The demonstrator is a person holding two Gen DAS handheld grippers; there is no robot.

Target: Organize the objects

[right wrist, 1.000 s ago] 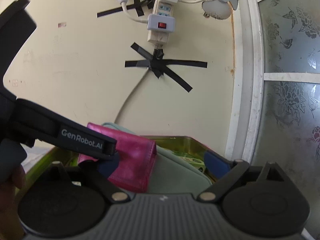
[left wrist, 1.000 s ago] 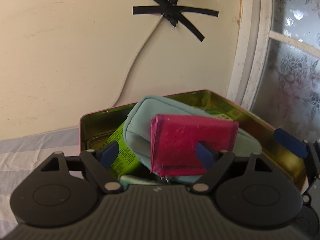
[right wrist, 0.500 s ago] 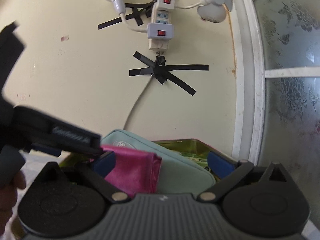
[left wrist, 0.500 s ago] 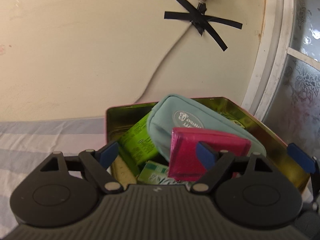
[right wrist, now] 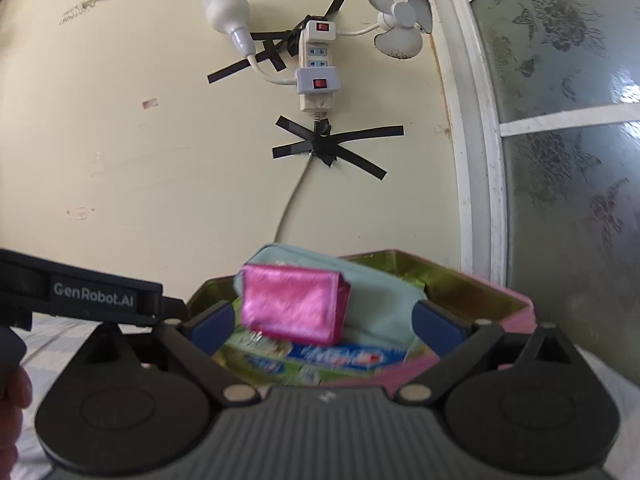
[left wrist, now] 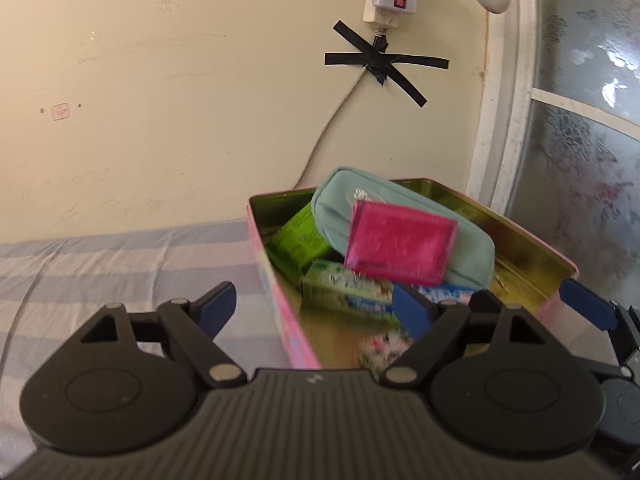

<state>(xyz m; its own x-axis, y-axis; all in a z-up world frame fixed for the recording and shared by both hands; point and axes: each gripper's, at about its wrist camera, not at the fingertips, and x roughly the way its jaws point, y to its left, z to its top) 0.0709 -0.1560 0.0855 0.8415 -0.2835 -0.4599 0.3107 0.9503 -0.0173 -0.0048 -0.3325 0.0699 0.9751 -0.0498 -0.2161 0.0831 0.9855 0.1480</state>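
The pink wallet (left wrist: 400,242) lies on top of the load in the tin box (left wrist: 276,280), leaning on the teal zip pouch (left wrist: 468,256) and not gripped by either tool. Nearest the camera, the left gripper (left wrist: 314,308) stands wide and empty, its left finger over the striped sheet (left wrist: 100,264) outside the tin wall and its right finger above the tin floor. The right gripper (right wrist: 324,322) is also spread wide and empty, framing the wallet from just short of the tin. Beneath the wallet lie a toothpaste carton (right wrist: 340,358) and green cartons (left wrist: 300,238); a small floral item near the tin's front is too blurred to identify. Judged from this layout, the step in hand is clearing the tools from the tin after placement — or choosing the next item. Lift each gripper straight up and back before any sideways travel; the left tool straddles the tin wall and could drag the box. Avoid brushing the wallet — it is perched on a slope and may slide. Beyond the tin, a taped power strip (right wrist: 316,68) hangs on the wall.
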